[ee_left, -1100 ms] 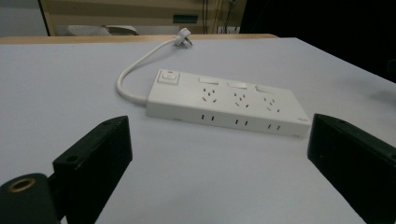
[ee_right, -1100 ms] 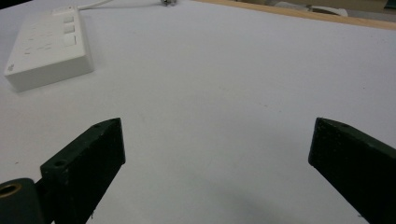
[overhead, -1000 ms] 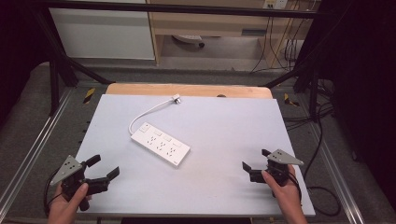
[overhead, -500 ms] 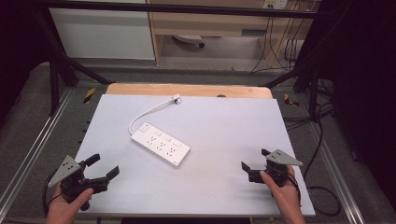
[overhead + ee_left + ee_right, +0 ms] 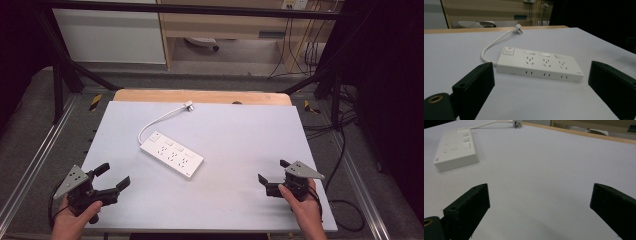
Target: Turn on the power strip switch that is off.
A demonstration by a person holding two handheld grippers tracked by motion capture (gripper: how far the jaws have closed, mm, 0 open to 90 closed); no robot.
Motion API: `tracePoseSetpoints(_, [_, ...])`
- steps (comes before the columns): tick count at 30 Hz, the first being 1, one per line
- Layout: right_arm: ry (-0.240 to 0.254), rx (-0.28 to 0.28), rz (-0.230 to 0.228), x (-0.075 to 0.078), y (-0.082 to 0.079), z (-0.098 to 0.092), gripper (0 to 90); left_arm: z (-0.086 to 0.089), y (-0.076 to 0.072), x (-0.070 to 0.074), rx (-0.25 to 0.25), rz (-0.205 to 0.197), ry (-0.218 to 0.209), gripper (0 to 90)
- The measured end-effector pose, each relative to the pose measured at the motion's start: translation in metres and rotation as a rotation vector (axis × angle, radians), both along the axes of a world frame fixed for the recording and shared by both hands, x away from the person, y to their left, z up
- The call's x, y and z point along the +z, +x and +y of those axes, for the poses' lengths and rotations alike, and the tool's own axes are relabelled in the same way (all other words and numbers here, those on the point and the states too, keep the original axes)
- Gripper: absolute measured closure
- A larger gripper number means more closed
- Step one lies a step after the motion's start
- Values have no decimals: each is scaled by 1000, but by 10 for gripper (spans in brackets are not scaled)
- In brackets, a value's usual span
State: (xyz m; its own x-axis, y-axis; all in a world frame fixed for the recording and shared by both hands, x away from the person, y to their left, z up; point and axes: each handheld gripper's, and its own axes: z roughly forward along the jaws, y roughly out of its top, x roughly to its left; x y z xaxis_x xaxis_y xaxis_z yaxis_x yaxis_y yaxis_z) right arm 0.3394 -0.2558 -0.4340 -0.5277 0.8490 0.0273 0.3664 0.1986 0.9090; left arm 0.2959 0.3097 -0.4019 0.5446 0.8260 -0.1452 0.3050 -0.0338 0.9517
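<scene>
A white power strip (image 5: 171,156) lies at an angle left of the middle of the pale table (image 5: 240,130). Its white cable curls back to a plug (image 5: 188,105) near the far edge. My left gripper (image 5: 114,175) is at the front left corner, open and empty, pointing at the strip. In the left gripper view the strip (image 5: 540,63) lies just beyond the wide-apart jaws of that gripper (image 5: 541,83), with the plug (image 5: 518,28) behind. My right gripper (image 5: 272,171) is open and empty at the front right. Its own view has the strip (image 5: 455,147) far left of the gripper (image 5: 539,195).
A wooden strip (image 5: 200,96) runs along the table's far edge. Metal frame rails (image 5: 45,150) flank both sides. Black cables (image 5: 345,150) trail on the floor at the right. Cabinets (image 5: 110,30) stand beyond the table.
The left gripper wavered a little to the left and came back. The right gripper and the power strip have held still.
</scene>
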Motion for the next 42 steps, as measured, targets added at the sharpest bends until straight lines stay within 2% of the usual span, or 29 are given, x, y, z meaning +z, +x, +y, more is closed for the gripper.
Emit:
tracePoseSetpoints(5, [10,-1,-4,1,1,2,31,-3,0,4,1,-7,-14,70])
tracePoseSetpoints(9, [-13,12,-4,0,-1,4,29,-6,4,8,-6,-1,-17,69])
tracePoseSetpoints(13, [-13,10,6,-2,1,4,29,-9,6,16,-12,-9,-27,69])
tracePoseSetpoints(20, [-10,8,3,-1,0,2,29,-18,10,24,-21,-8,2,70])
tracePoseSetpoints(22, [-5,3,-2,0,-1,2,29,-21,12,26,-28,-8,-3,71])
tracePoseSetpoints(24, [-1,2,-6,0,-1,1,29,-23,15,28,-19,-15,6,71])
tracePoseSetpoints(27, [1,3,-6,0,-2,1,29,-27,22,28,-12,-1,-1,74])
tracePoseSetpoints(31, [-20,8,-4,-1,-1,3,29,-33,27,26,-24,8,2,79])
tracePoseSetpoints(42, [-19,10,-3,-1,-2,4,29,-43,35,31,-48,-14,9,80])
